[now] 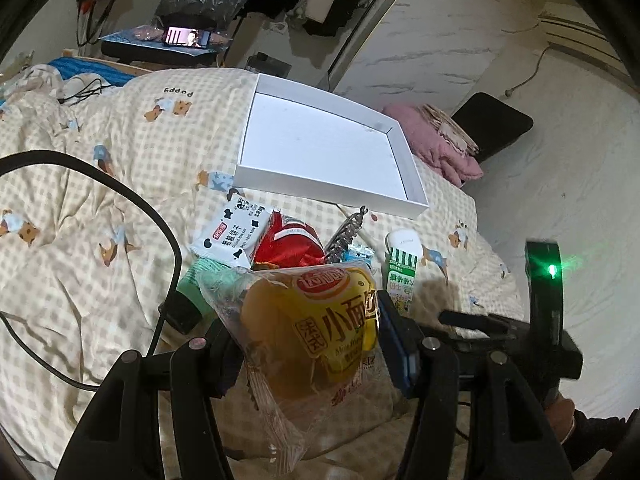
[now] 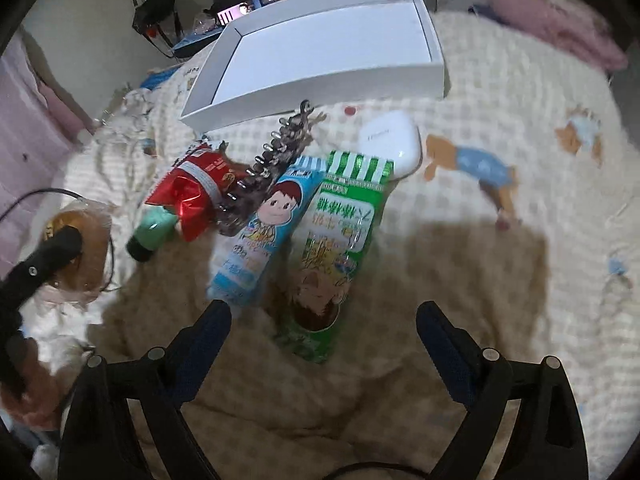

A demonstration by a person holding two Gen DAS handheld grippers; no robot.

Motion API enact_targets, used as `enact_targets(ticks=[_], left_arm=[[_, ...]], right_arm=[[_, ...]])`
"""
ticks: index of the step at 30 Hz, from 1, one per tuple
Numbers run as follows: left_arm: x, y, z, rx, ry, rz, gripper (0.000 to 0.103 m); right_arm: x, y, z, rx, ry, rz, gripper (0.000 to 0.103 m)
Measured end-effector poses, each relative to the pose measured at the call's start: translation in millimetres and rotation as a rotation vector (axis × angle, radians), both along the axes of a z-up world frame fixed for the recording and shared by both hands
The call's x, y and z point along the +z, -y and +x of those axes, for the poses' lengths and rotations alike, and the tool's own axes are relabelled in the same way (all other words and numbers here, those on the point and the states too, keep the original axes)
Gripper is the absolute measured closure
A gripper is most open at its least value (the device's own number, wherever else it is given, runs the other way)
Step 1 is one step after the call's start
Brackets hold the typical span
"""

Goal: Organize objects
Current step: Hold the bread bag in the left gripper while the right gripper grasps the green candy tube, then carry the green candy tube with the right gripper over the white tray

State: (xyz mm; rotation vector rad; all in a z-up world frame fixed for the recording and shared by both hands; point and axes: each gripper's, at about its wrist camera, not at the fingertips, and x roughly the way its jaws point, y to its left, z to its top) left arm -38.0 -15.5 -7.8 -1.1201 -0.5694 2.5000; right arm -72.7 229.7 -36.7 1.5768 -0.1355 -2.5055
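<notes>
We take the white box (image 2: pixel 320 40) on the checked quilt (image 2: pixel 500 92) as our landmark: it lies open and holds nothing, beyond the heap of snacks. On the near side of the box the packets fan out toward us. Largest of these is the green packet (image 2: pixel 340 240), its long axis running from the box's near wall almost straight down toward the right gripper (image 2: pixel 324 320); its lower end sits between our spread fingers, which touch nothing. Just beside it, on the side away from the white case (image 2: pixel 390 140), lies the blue packet (image 2: pixel 260 232), roughly parallel, its near end close to one fingertip (image 2: pixel 218 312). Farther along the box's near wall are the red packet (image 2: pixel 192 192) and the hair clip (image 2: pixel 276 160). The left gripper (image 1: pixel 308 344) is clamped on the bread packet (image 1: pixel 316 332), held short of the box, above the heap. We judge the right hand nearer the green packet; closing across its narrow width suits that axis.
</notes>
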Motion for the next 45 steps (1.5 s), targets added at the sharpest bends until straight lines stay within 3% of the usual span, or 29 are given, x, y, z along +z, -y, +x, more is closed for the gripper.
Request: enact_targets(ticks=[1,3,5,7,8,16,27,33,39,45], left_arm=[[0,0,0,-0.001,0.003,-0.003,0.041],[0,-1,0,-0.002,0.001,-0.007,0.041],[1,-2,0,-0.004,-0.002,-0.013,0.041],[1,-4,0,-0.01,-0.001,-0.018,0.041],[1,-5,0,-0.011,-0.002,-0.024,0.041],[-3,-7,-3,-0.013,0.023,-0.047,0.041],[-6,-8,-5,-0.013,0.037,-0.054,0.041],[-12,-6,-9,0.0,0.07,-0.051,0.041],[-14,-5,-10,0.0,0.081,-0.055,0.041],[-19,-3,-15,0.004,0.111,-0.054,0.041]], right_arm=[[0,2,-4,-0.015,0.003,0.0,0.03],[-5,3,-14,-0.055,0.051,0.038,0.05],[-18,-1,-17,-0.077,0.127,0.029,0.051],[-26,-9,-16,-0.121,0.174,-0.026,0.065],[-29,-11,-16,-0.13,0.188,-0.059,0.065],[-27,15,-13,-0.093,0.143,0.049,0.065],[-37,25,-19,-0.08,0.171,0.074,0.068],[-31,13,-18,-0.071,0.163,0.011,0.073],[6,10,-16,-0.022,0.079,-0.012,0.074],[31,28,-23,0.067,-0.016,-0.155,0.074]])
